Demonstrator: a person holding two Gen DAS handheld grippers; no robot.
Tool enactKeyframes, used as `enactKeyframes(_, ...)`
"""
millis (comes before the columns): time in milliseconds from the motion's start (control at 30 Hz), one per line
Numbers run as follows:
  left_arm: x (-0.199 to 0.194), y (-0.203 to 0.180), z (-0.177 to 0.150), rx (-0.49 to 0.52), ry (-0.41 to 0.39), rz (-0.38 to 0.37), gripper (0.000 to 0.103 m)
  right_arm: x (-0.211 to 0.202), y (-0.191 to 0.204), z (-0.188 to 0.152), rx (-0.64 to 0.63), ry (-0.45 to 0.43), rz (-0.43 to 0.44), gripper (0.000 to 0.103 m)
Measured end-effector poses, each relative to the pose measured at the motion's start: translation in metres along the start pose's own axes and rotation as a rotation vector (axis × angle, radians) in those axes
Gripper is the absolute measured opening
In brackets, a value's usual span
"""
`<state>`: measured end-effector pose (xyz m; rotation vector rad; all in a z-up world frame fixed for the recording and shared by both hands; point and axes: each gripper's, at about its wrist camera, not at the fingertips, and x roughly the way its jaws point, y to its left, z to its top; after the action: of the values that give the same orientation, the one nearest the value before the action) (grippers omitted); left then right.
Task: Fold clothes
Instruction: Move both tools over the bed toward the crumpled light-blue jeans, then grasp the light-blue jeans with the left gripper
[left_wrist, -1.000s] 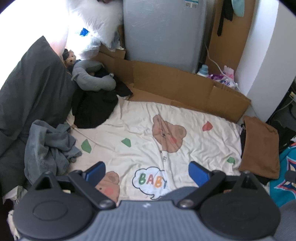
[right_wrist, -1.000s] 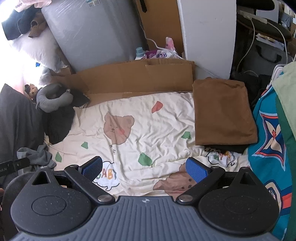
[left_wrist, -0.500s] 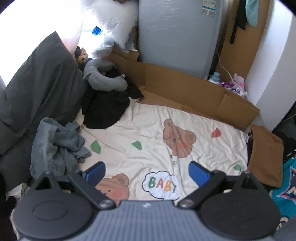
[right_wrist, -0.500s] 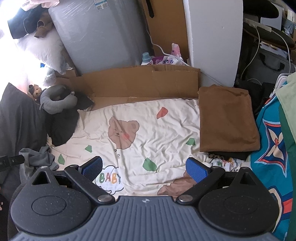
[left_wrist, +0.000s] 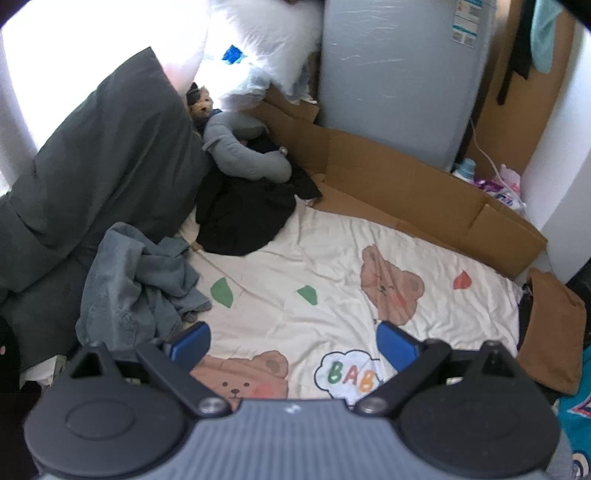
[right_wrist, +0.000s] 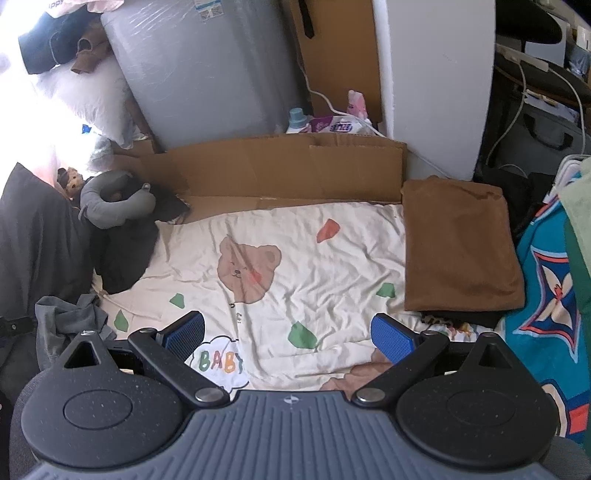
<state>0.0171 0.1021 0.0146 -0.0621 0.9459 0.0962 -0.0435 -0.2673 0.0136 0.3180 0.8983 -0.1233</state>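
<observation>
Crumpled grey-blue garment (left_wrist: 136, 284): lies in a rumpled heap at the left edge of the bed, with no clear long axis; its loose folds spill toward the middle of the sheet. In the right wrist view it shows low on the left (right_wrist: 70, 321).
Folded brown cloth (right_wrist: 458, 243): lies flat at the right edge of the bed on top of a dark folded piece, its long axis running from the near side toward the cardboard. In the left wrist view only part of it shows at the right (left_wrist: 554, 332).
Black garment (left_wrist: 243, 218): bunched at the far left corner, partly under a grey neck pillow (left_wrist: 243, 158).
Cream bedsheet printed with bears and green patches (left_wrist: 332, 280): wrinkled, its middle bare between the heap on the left and the folded cloth on the right.
Edges: a flattened brown cardboard sheet (right_wrist: 288, 173) closes the far side; a dark grey pillow (left_wrist: 96, 166) closes the left; a teal patterned fabric (right_wrist: 546, 306) hangs at the right.
Left gripper (left_wrist: 293, 339): above the near left part of the sheet, looking across it, blue pads wide apart and holding nothing; the grey-blue heap is just beside its left finger.
Right gripper (right_wrist: 288, 332): above the near middle of the sheet, level, blue pads wide apart and holding nothing.
</observation>
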Motion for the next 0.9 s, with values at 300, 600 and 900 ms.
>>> enactKeyframes(300,0.002,0.026,0.002,-0.039,-0.009,-0.003,0.098,0.020,0.015,0.006,-0.036,0.028,-0.014,0.100)
enactKeyframes(600,0.013,0.074,-0.002,-0.095,0.017,0.035,0.096,0.050,0.040,0.004,-0.072,0.056,0.009,0.100)
enactKeyframes(900,0.032,0.121,-0.015,-0.139,0.004,0.065,0.096,0.071,0.053,0.007,-0.085,0.051,0.048,0.099)
